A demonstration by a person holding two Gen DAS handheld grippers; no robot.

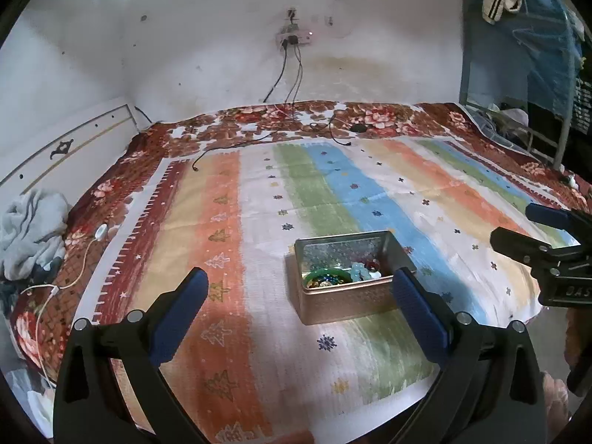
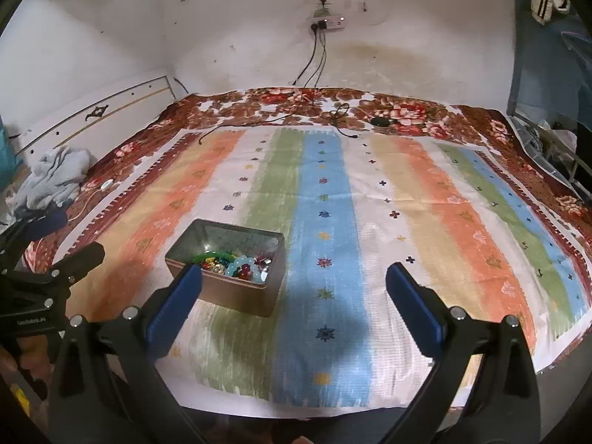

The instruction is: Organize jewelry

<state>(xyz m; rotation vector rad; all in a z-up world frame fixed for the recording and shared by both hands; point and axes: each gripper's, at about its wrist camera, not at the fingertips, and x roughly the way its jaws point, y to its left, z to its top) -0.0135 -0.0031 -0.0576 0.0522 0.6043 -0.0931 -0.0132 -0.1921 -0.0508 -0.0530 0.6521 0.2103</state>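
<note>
I am holding both claws over the bed [image 2: 388,103], above the striped cloth [image 2: 325,192] spread on it. The left claw [image 1: 299,310] is standing spread wide with nothing between its blue pads, and the right claw [image 2: 294,296] is likewise spread and empty. The metal tin [image 2: 225,262] is sitting on the cloth, in front of the left claw and to the left of the right one. The jewelry [image 2: 236,262], a green bangle and coloured beads, is lying piled in the tin's near end. I see nothing loose on the cloth, so I judge the gathering step is finishing, or sorting is only starting. Next I would be lowering one claw into the tin, narrowing it to pinch a single piece.
</note>
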